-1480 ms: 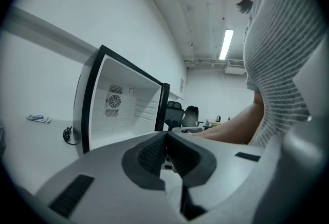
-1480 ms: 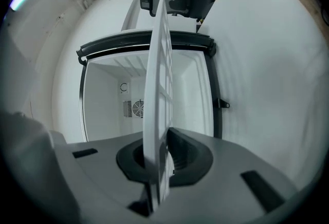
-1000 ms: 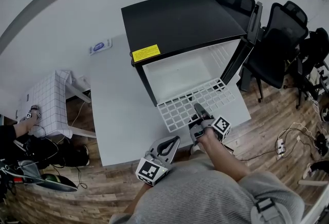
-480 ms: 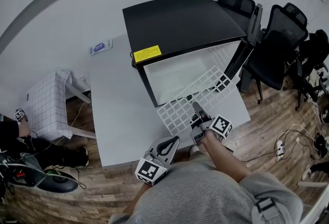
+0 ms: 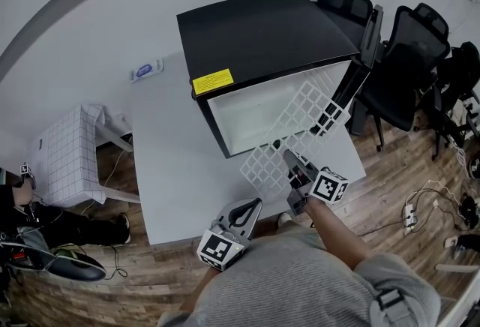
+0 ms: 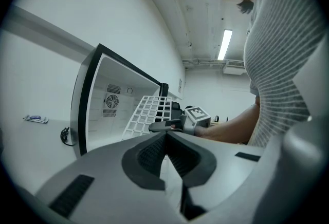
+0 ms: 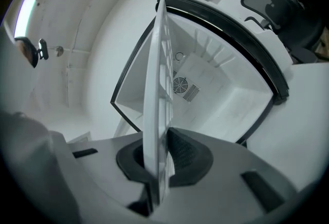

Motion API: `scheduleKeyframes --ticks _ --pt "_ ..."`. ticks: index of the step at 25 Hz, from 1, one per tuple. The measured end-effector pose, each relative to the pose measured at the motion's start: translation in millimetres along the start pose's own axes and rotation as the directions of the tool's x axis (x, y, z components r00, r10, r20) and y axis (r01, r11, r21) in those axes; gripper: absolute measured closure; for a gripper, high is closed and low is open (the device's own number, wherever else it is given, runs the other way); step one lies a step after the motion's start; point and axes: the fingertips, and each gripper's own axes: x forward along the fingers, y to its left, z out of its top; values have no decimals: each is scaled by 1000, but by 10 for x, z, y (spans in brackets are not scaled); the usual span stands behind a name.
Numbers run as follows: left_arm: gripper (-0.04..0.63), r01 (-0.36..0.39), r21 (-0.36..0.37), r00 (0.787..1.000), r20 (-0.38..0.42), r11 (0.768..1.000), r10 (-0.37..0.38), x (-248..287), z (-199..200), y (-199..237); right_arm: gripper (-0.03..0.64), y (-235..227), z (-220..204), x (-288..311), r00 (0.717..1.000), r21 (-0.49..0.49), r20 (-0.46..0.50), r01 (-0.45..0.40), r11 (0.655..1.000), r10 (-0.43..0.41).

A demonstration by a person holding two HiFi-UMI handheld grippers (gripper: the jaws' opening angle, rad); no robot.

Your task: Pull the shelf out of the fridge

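A black-topped small fridge (image 5: 255, 33) stands open on a white table (image 5: 169, 168), its white inside (image 5: 255, 112) bare. The white grid shelf (image 5: 300, 127) hangs in front of the opening, tilted steeply with its far end raised to the right. My right gripper (image 5: 289, 161) is shut on the shelf's near edge. In the right gripper view the shelf (image 7: 157, 99) runs edge-on between the pads (image 7: 182, 153), with the fridge inside (image 7: 216, 94) beyond. My left gripper (image 5: 245, 213) hovers shut and empty at the table's front edge. Its view shows the shelf (image 6: 146, 112) and the right gripper (image 6: 157, 127).
The fridge door (image 5: 360, 67) stands open to the right, with black office chairs (image 5: 409, 63) behind it. A small blue-and-white item (image 5: 146, 68) lies on the table by the wall. A low stand with a checked cloth (image 5: 71, 153) is at left. Cables and a power strip (image 5: 409, 213) lie on the floor.
The shelf has gone from lying flat in the fridge mouth to tilted steeply on edge, its far end raised rightward. My right gripper shifted slightly right with it. The left gripper stayed put.
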Motion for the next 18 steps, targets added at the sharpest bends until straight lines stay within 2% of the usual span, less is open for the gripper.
scheduleKeyframes --ticks 8,13,18 --pt "584 -7 2 1000 -7 1000 7 69 27 31 592 284 -22 -178 994 -200 -85 -90 976 74" --pt "584 -52 -2 999 5 999 52 37 51 145 592 573 -30 -331 981 -321 -143 -169 932 129" --pt "584 -124 -8 992 21 992 124 -55 96 327 592 813 -56 -371 962 -421 -203 -254 871 182"
